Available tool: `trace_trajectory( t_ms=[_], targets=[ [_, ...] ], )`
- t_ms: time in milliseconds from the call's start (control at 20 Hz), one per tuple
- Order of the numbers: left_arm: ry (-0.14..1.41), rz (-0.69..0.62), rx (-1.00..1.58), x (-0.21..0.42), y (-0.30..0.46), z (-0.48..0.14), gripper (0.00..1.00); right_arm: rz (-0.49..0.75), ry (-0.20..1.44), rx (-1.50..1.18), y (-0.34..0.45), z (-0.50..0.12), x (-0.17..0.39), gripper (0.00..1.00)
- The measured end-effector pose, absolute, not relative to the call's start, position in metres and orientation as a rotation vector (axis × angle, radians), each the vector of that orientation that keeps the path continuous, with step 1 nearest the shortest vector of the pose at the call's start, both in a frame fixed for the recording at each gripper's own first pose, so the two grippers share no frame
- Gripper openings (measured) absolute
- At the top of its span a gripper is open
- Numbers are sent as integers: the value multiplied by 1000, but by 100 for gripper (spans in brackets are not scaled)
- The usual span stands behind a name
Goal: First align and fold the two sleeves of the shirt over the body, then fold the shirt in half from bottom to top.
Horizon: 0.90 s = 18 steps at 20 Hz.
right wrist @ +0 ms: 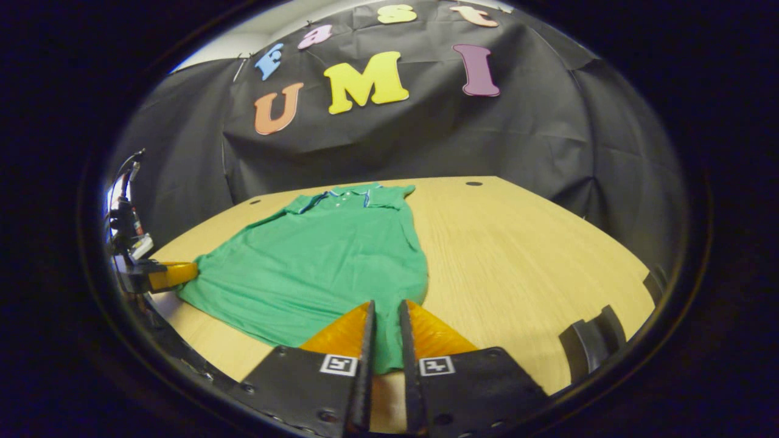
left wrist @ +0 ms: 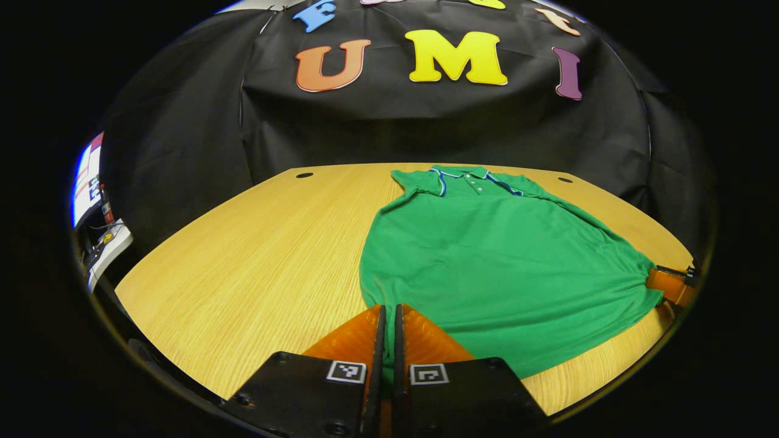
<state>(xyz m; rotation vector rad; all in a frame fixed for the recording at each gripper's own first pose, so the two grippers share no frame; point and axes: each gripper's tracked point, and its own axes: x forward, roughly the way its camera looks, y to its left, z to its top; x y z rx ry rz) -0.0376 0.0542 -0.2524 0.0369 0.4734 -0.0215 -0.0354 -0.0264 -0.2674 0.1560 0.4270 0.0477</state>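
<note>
**Both tongs pinching the hem corners before the bottom-to-top fold**

The green short-sleeved polo shirt with a blue-and-white trimmed collar (left wrist: 499, 255) is lying flat on the light wood-grain counter (left wrist: 255, 255), collar toward the black cloth wall, its sleeves appearing already tucked over the body. The left tongs (left wrist: 389, 340) are sitting clenched on the near left hem corner, green fabric showing between the fingers. The right tongs (right wrist: 387, 340) are grasping the opposite hem corner, with cloth running visibly through the gap; in the left gripper view these same tongs are appearing at the far right edge, where the hem is bunching. The sleeve stage is judged complete, and the halving fold is in hand. Risks: uneven lifting of the two corners would be skewing the fold line; a thin pinch may be slipping free mid-carry; dragging the hem forward could be disturbing the folded sleeves beneath.
</note>
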Motion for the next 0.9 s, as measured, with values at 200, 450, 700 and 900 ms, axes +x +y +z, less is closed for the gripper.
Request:
trace_trajectory(
  t_ms=[200,450,700,900],
  targets=[
    [480,-31,29,-38,48,-251,11,82,426,148,-24,-265,-33,2],
    [449,-37,-3,-38,48,-234,11,97,428,182,-27,-251,-34,1],
    [375,-38,5,-32,48,-196,10,108,329,166,-32,-195,-25,0],
    [311,-35,30,-24,45,-164,10,119,228,135,-34,-150,-13,0]
  ],
)
